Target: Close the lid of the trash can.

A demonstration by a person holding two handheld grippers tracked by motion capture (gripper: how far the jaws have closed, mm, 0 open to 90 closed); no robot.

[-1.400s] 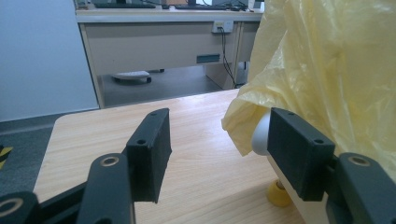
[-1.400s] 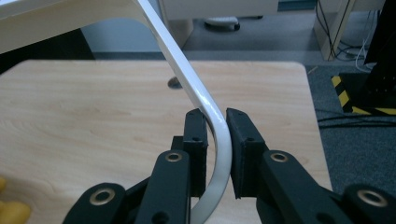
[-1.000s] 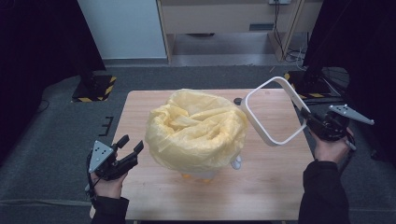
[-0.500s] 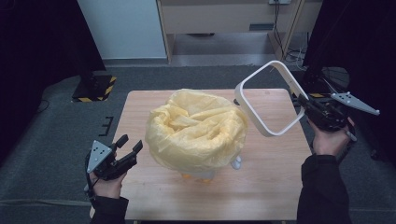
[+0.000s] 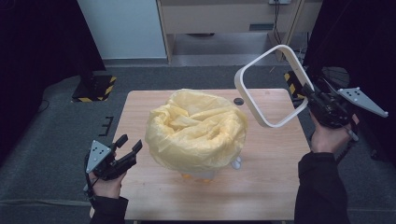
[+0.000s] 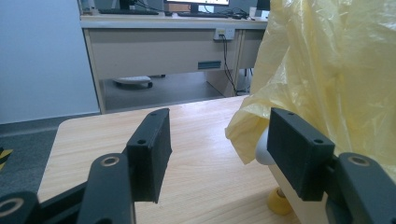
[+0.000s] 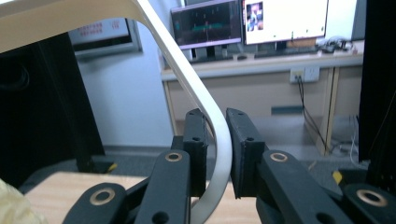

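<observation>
White frame (image 5: 271,84) raised higher, clamped in right gripper (image 5: 312,95).

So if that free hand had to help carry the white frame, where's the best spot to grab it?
Probably the far straight bar of the white frame, opposite the right gripper, which already pinches one side flat between its pads. The frame hangs tilted above the table, so the left gripper, now open and empty, would come up from below on the yellow bag side, jaws across the thin strip.
</observation>
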